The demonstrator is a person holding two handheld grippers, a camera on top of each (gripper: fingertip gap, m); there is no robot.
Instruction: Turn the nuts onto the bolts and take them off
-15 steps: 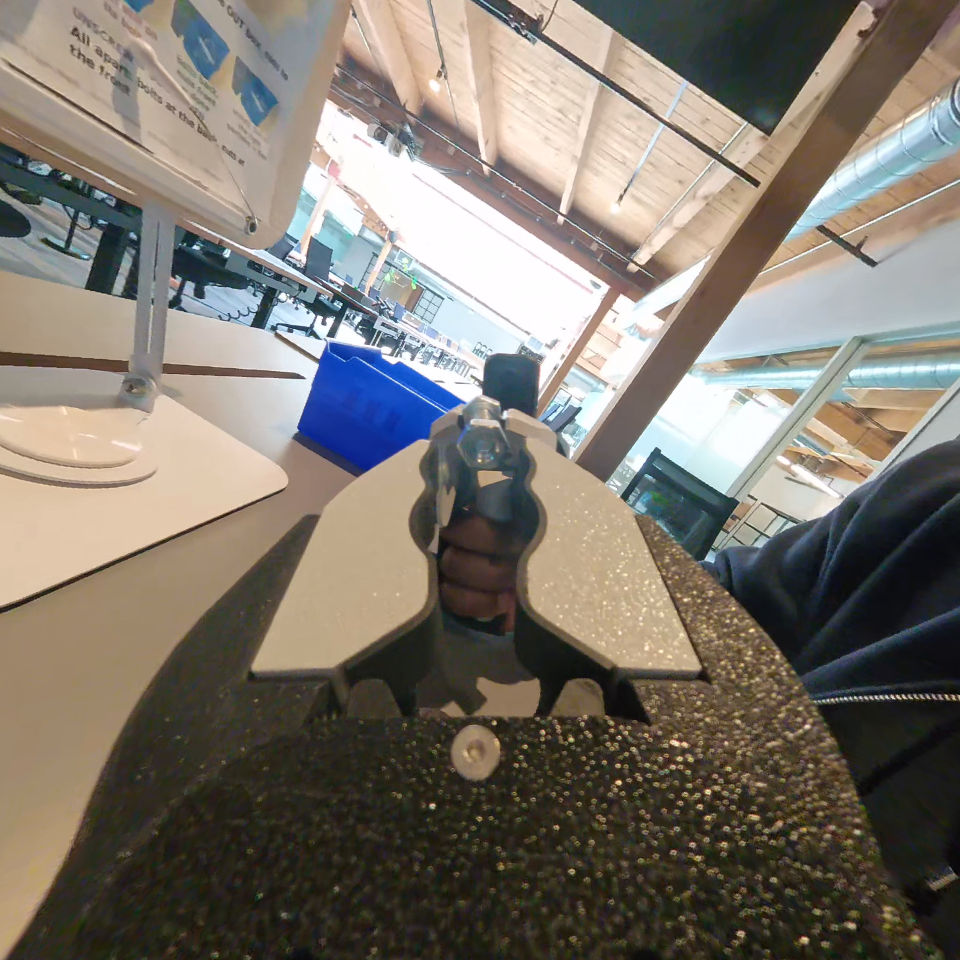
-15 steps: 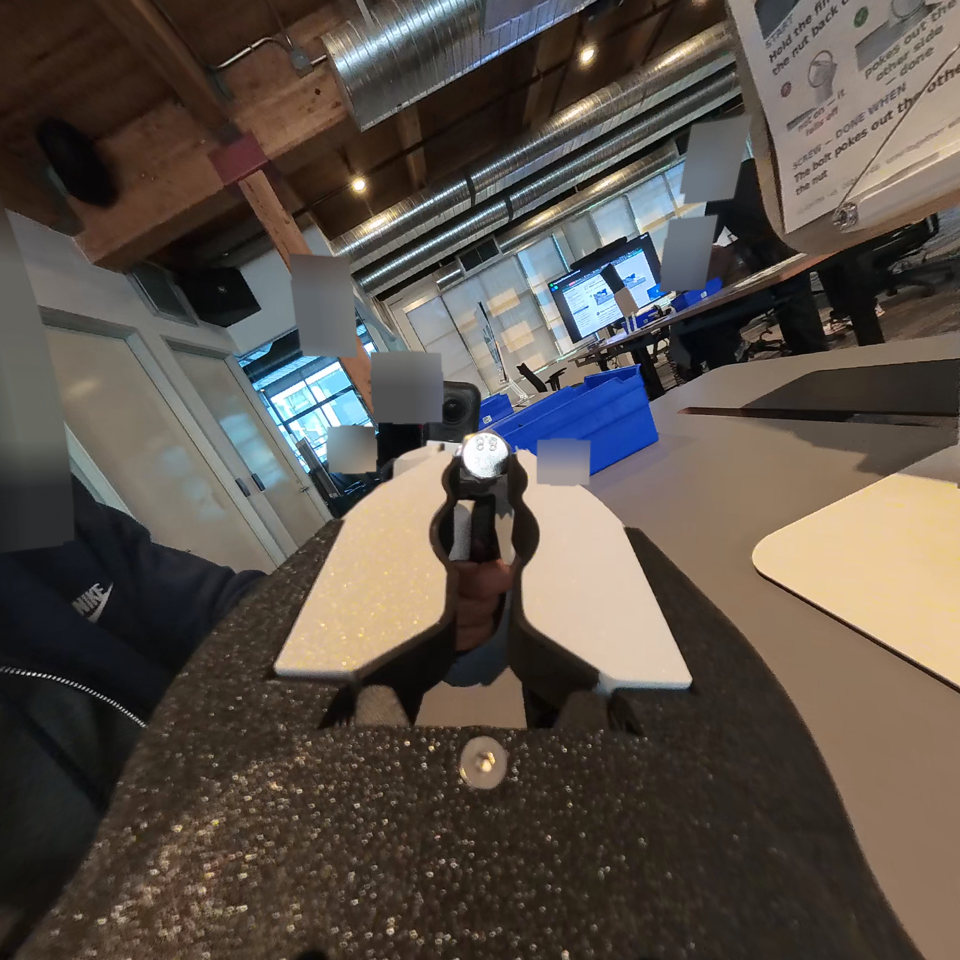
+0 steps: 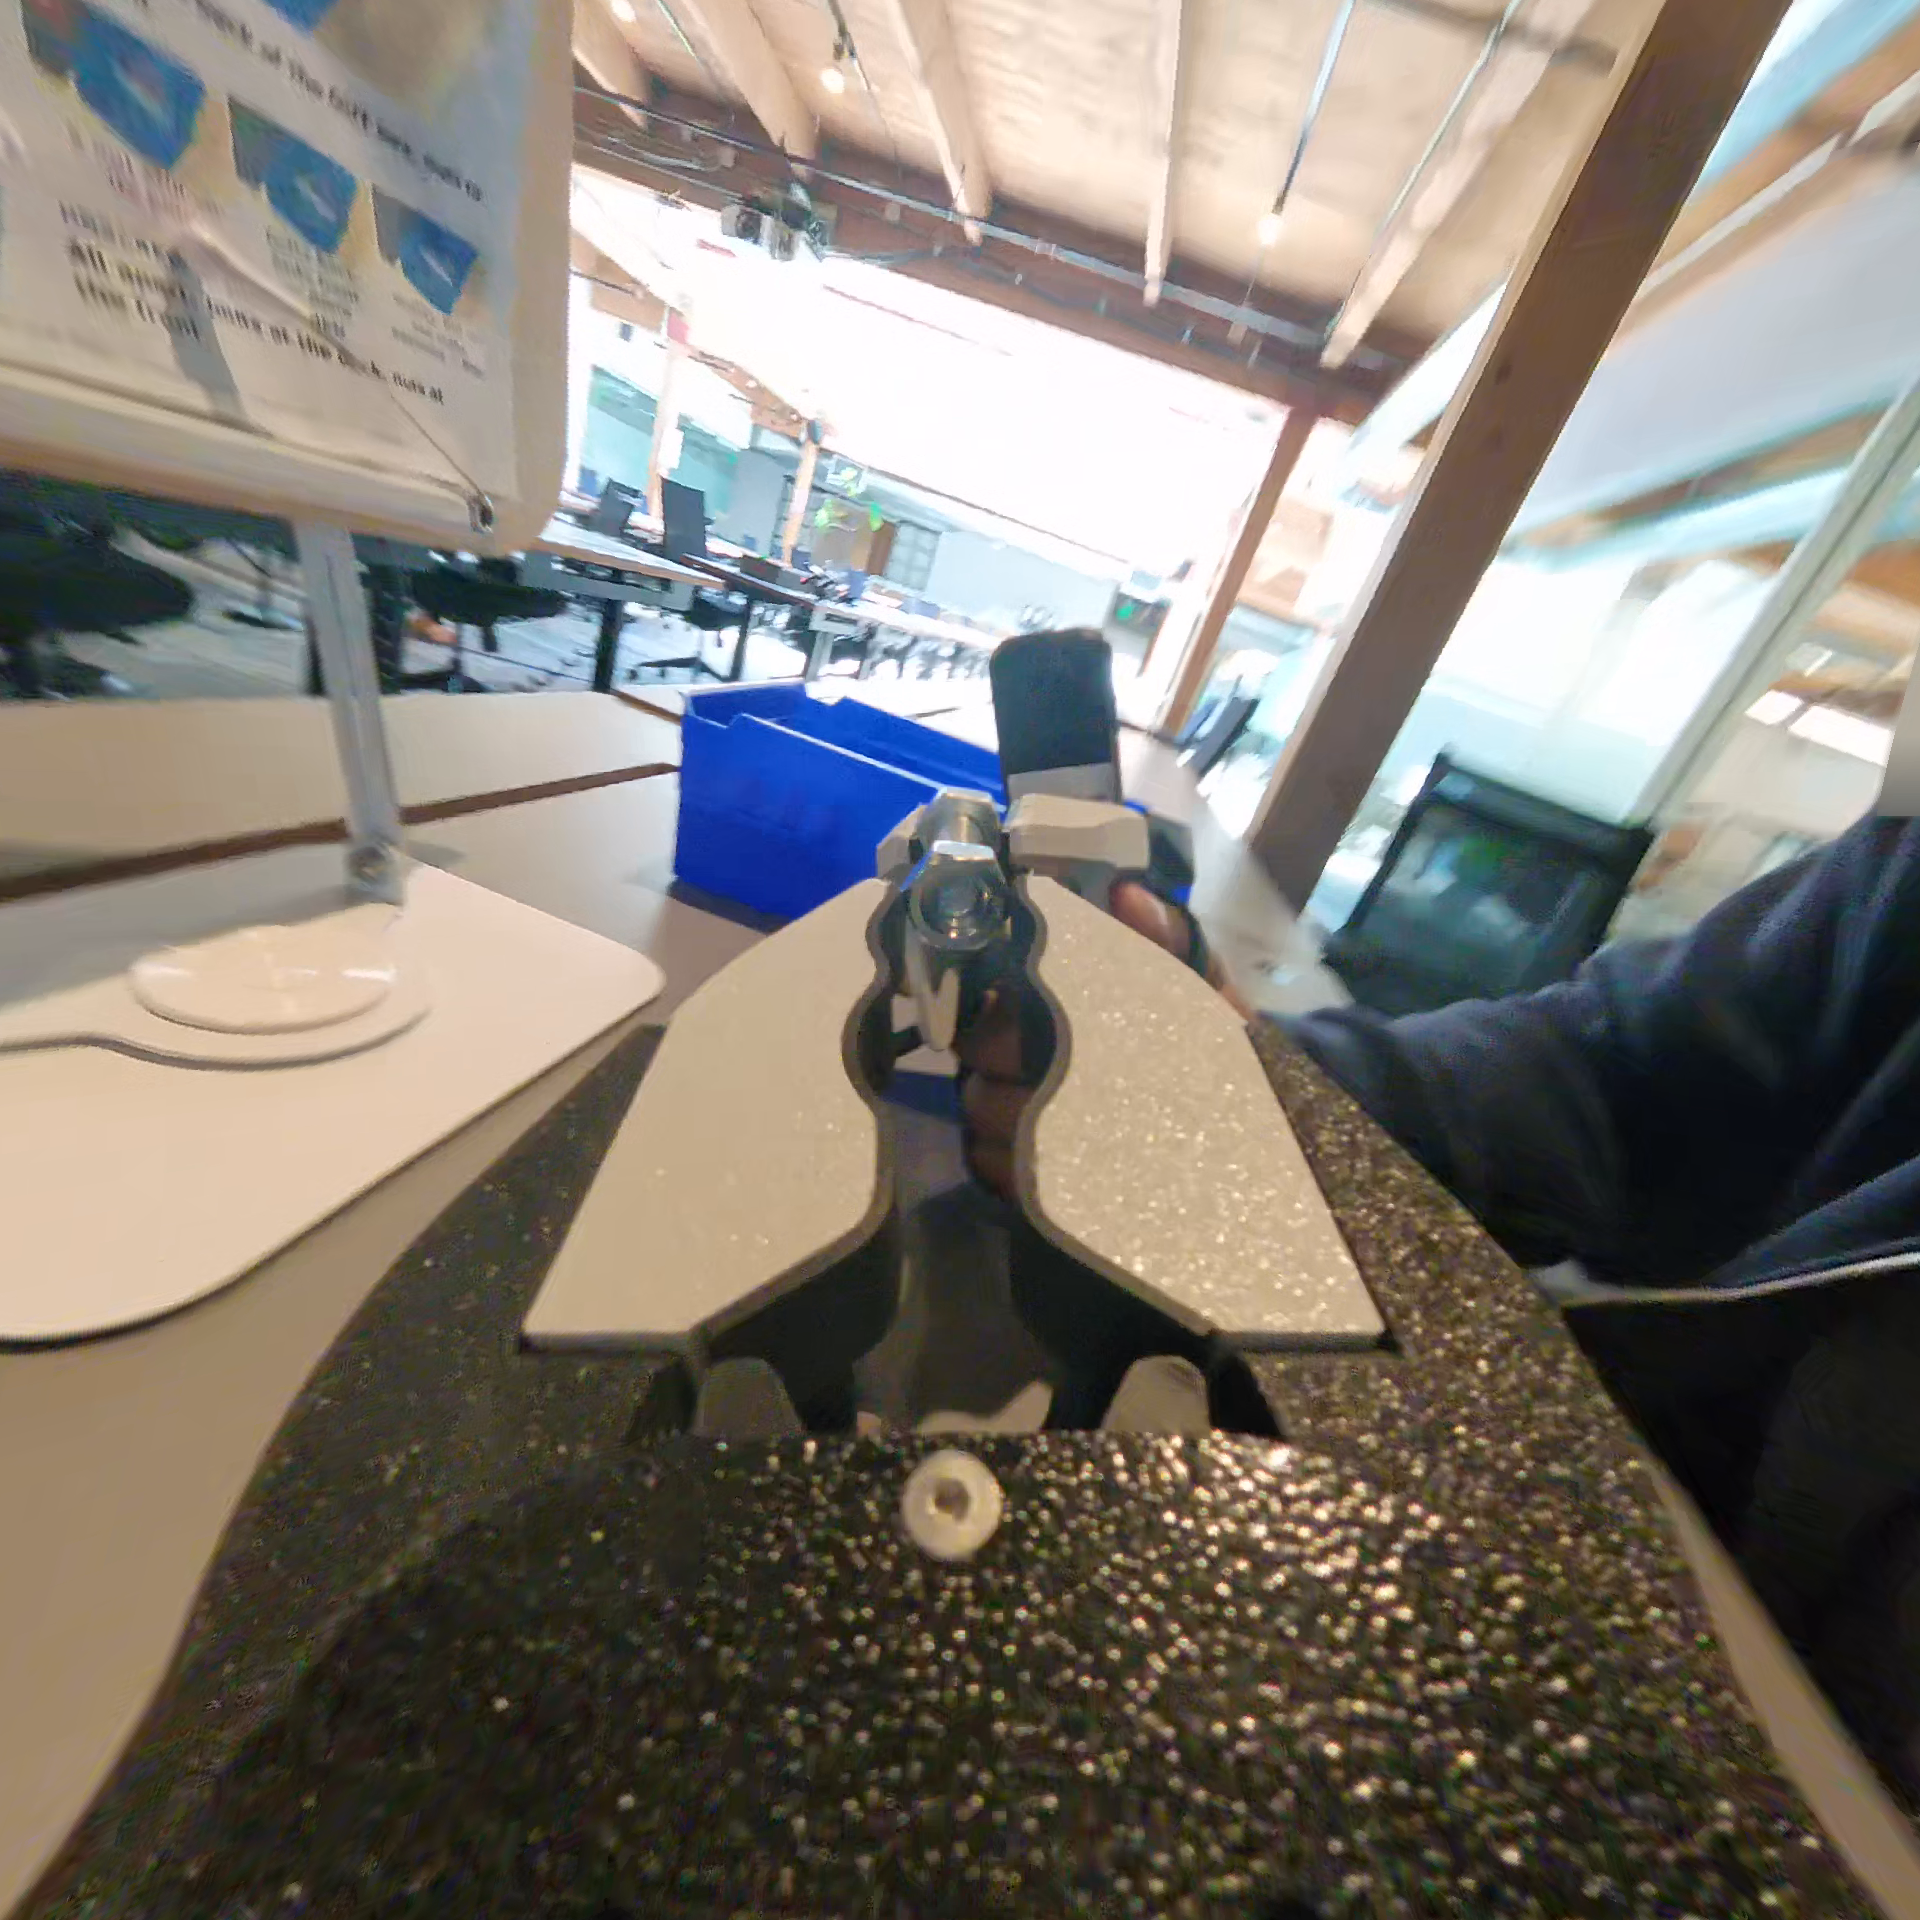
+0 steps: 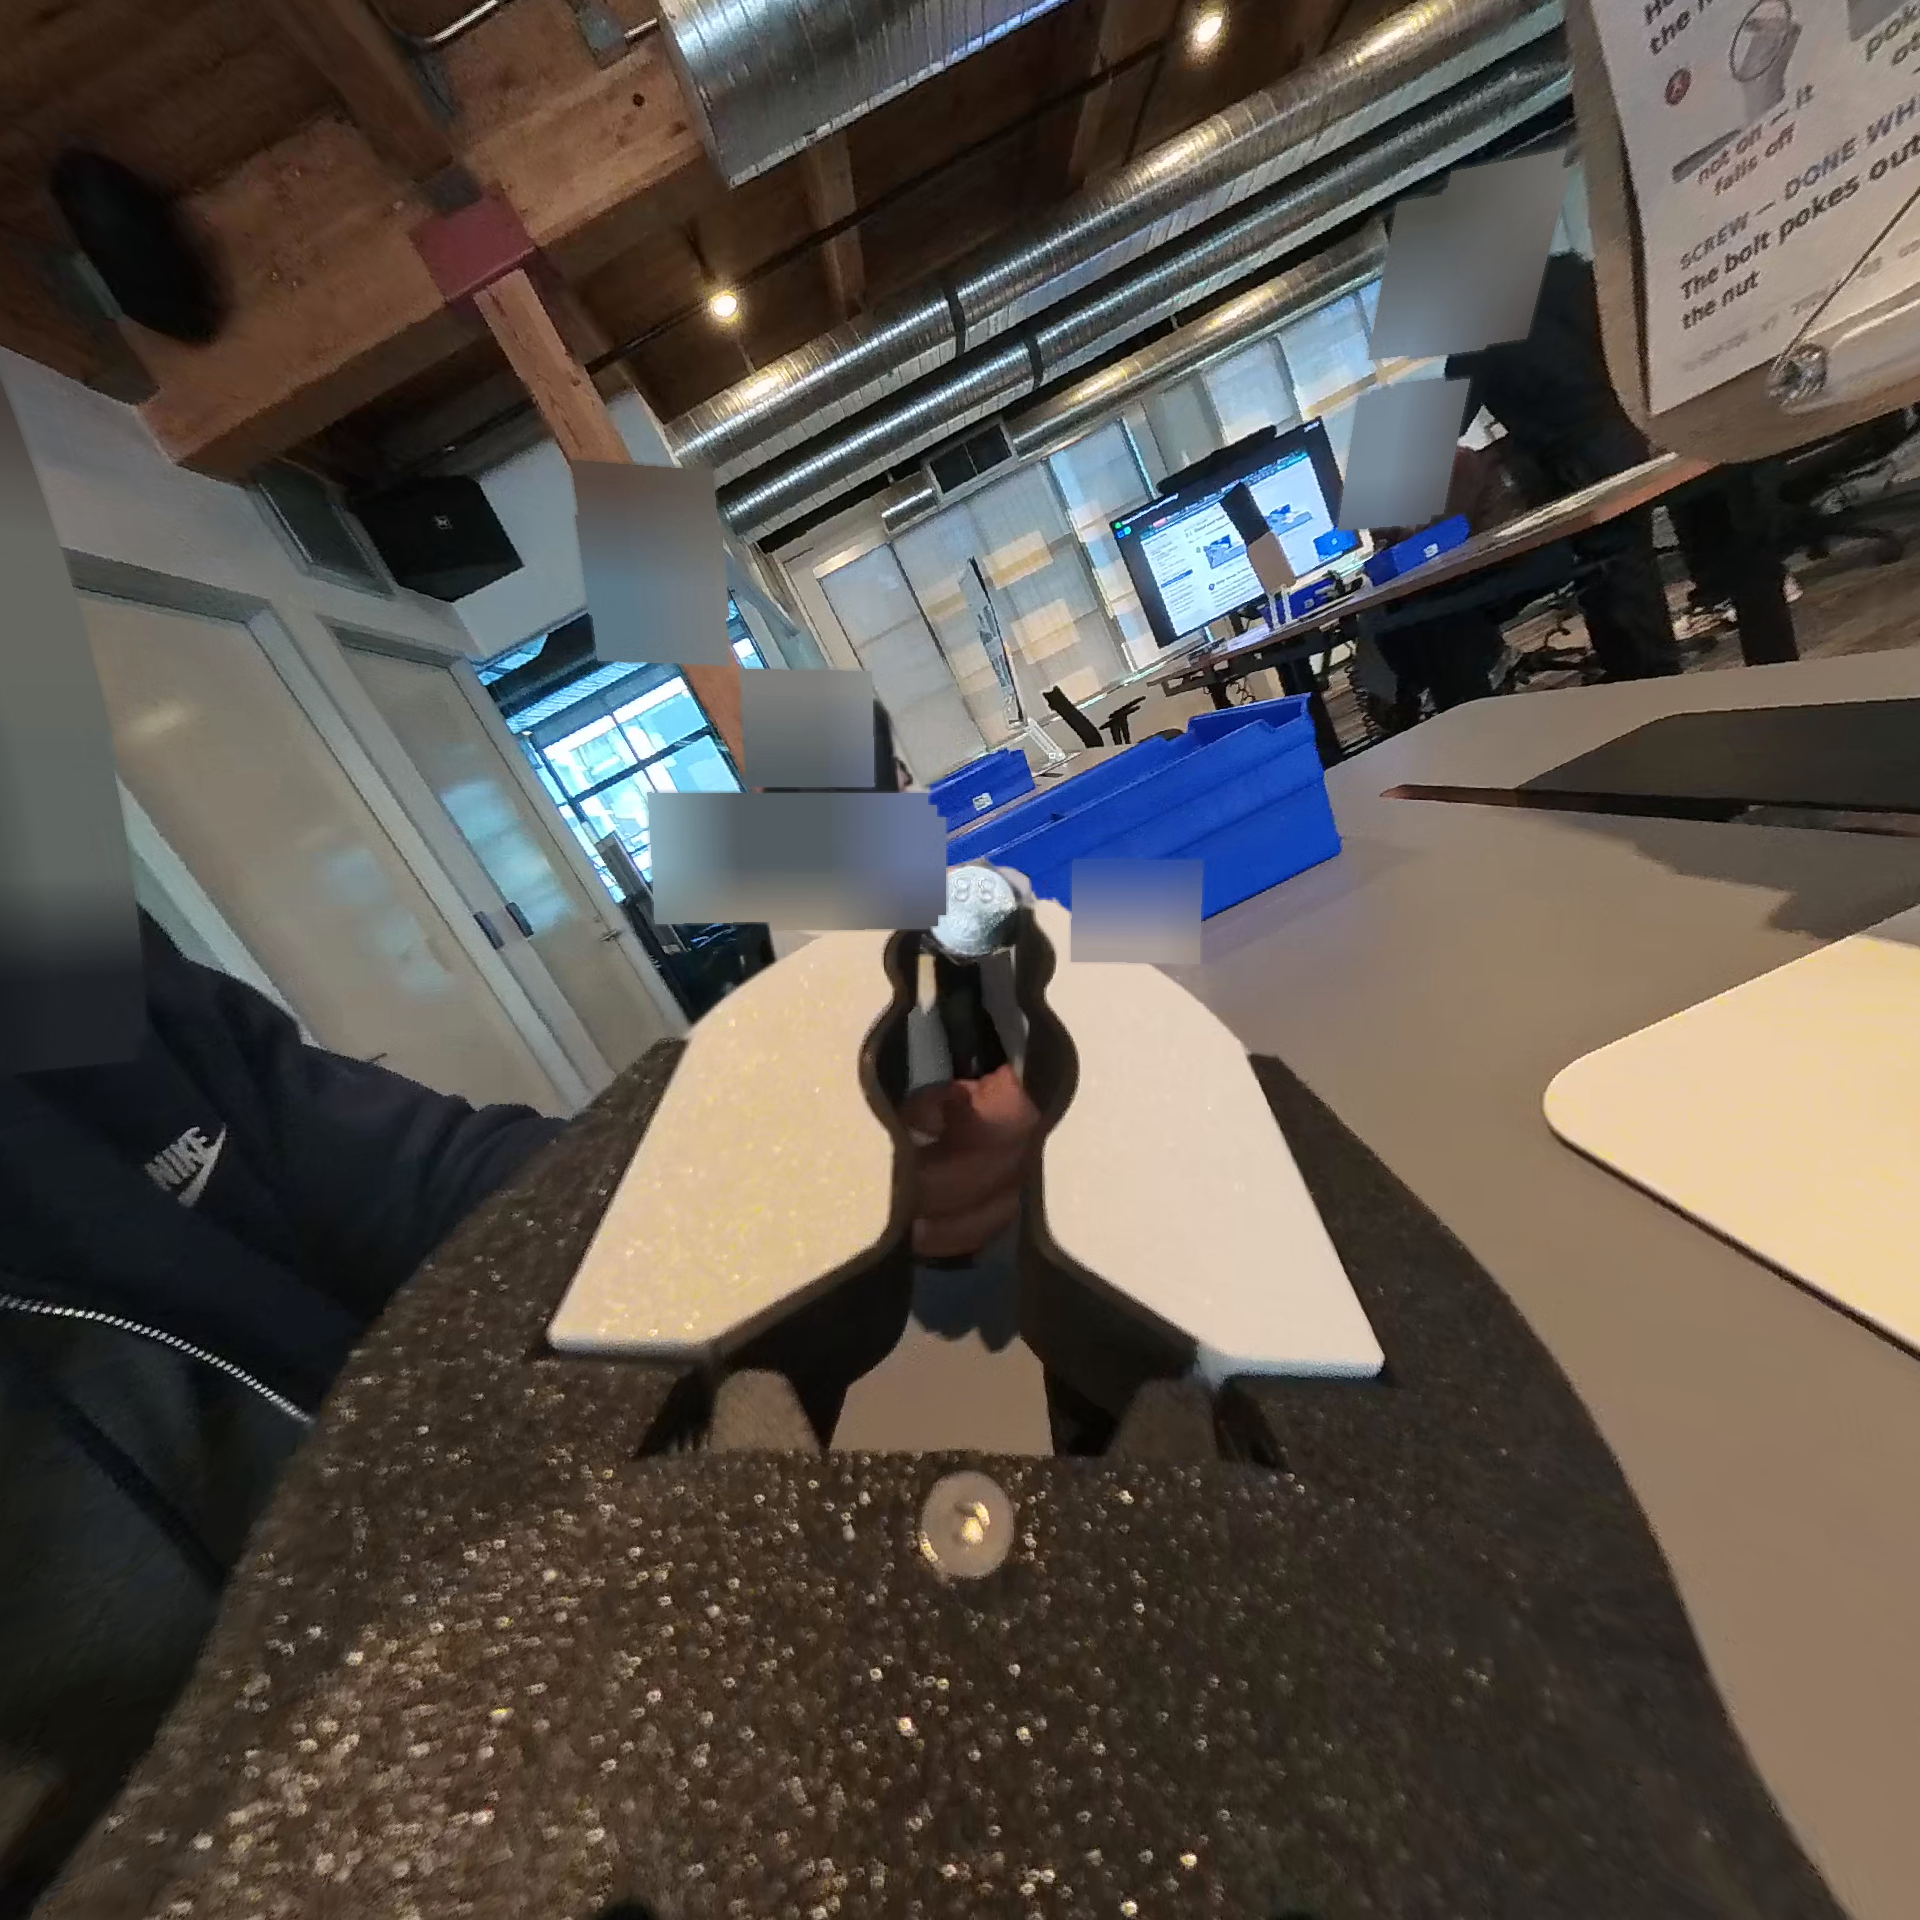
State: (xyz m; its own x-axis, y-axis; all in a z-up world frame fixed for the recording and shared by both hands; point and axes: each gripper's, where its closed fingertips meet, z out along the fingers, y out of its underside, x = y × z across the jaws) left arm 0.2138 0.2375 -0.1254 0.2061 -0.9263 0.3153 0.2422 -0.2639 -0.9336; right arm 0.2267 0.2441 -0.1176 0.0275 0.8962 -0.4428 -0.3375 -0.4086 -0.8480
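While both grippers face each other above the bench [image 3: 582, 831], left gripper [image 3: 958, 914] jaws pinch the nut [image 3: 958, 906], and right gripper [image 4: 977, 935] jaws clamp the bolt [image 4: 979, 914] head.

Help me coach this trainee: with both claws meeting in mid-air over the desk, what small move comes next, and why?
Probably another twist of the left claw about the bolt's axis. It grips the nut, the right claw grips the bolt at its head end, and they face each other in line. How far the nut is threaded cannot be told.
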